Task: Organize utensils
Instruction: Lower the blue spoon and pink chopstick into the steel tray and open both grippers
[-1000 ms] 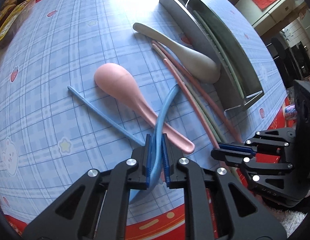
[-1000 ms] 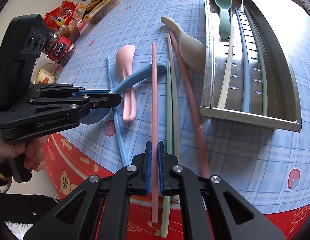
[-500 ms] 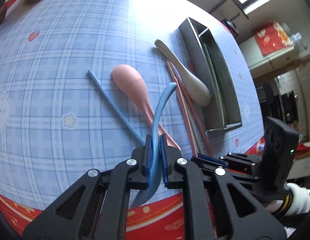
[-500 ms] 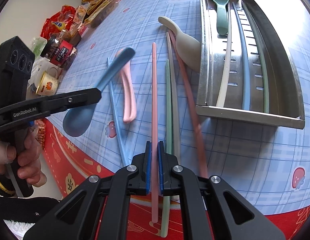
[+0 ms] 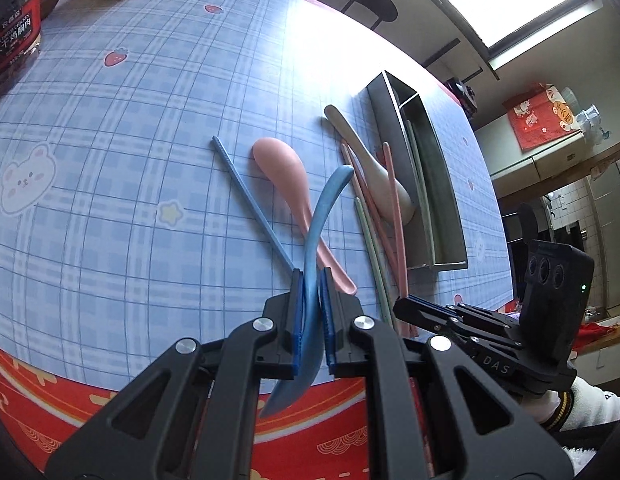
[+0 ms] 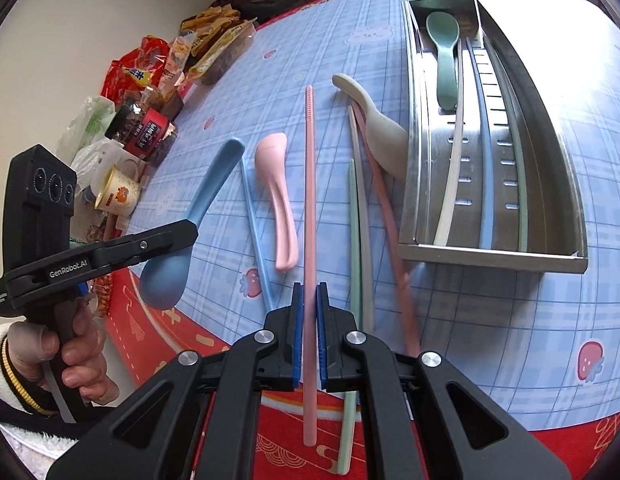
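Pinched by its handle in the left gripper [image 5: 310,312], the blue plastic spoon [image 6: 198,216] has risen off the checked tablecloth [image 5: 110,160], freed for the steel tray [image 6: 489,248] at two o'clock, while the right gripper [image 6: 310,332] clamps a pink chopstick [image 6: 309,200].

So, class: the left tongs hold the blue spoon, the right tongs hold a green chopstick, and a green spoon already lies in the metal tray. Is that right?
Not quite. The right tongs hold a pink chopstick, not a green one, as the right wrist view shows. The rest stands: the left tongs hold the blue spoon, and a green spoon lies in the metal tray.
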Tool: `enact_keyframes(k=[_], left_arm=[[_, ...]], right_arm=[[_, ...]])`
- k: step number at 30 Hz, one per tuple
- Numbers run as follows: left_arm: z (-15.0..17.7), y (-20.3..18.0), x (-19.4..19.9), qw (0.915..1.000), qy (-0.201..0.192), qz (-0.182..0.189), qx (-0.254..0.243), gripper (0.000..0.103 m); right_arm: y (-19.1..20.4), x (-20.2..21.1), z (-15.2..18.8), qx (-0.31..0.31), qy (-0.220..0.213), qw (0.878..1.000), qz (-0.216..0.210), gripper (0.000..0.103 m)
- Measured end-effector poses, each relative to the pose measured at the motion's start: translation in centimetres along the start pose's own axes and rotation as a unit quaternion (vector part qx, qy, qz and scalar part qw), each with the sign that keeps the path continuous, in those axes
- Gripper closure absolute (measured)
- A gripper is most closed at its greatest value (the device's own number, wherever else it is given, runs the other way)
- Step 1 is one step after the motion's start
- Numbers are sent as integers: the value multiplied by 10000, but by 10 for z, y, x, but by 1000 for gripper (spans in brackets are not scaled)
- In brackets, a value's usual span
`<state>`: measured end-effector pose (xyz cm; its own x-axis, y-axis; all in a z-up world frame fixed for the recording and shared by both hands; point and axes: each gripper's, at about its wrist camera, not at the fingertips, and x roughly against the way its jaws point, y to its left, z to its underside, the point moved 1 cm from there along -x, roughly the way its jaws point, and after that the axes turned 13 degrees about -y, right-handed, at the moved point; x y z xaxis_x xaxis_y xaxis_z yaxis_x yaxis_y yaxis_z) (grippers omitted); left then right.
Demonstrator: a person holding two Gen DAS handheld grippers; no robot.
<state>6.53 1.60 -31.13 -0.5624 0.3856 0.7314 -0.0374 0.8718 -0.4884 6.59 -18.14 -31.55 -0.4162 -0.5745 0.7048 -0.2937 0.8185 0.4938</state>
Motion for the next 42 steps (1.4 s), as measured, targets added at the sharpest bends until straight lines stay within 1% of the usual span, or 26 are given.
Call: enact_keyframes(k=[7, 14, 20, 24, 27, 30, 35, 39, 42], left_arm=[[-4, 3, 4, 9999, -45, 81, 94, 90], [-8, 5, -1, 9998, -17, 51, 183, 90], [-25, 1, -2, 9998, -60, 0, 182, 90], [-41, -12, -10, 9998, 0, 95, 170, 90], [-56, -31, -25, 9997, 103, 185, 110, 90], [-74, -57, -46, 9990, 216, 360, 142, 90], [-103, -98, -96, 9966, 382, 592, 433, 90], [-121, -118, -131, 9949, 388, 610, 706, 90], [-126, -125, -152, 9943, 449, 496, 833, 90]], right_arm=[[-6, 17, -9, -222, -320, 9992, 21, 97], [-21, 30, -13, -496, -552, 9972, 121, 97], [-32, 39, -23, -600, -703, 9955, 224, 97], [-49, 45, -37, -773, -844, 9927, 375, 97], [-65, 43, -50, -898, -902, 9903, 550, 96], [-77, 36, -67, -890, -911, 9891, 734, 97], [-89, 16, -97, -797, -821, 9884, 997, 97], [-94, 0, -112, -826, -707, 9874, 1150, 97], [-97, -10, -114, -864, -573, 9864, 1275, 97]])
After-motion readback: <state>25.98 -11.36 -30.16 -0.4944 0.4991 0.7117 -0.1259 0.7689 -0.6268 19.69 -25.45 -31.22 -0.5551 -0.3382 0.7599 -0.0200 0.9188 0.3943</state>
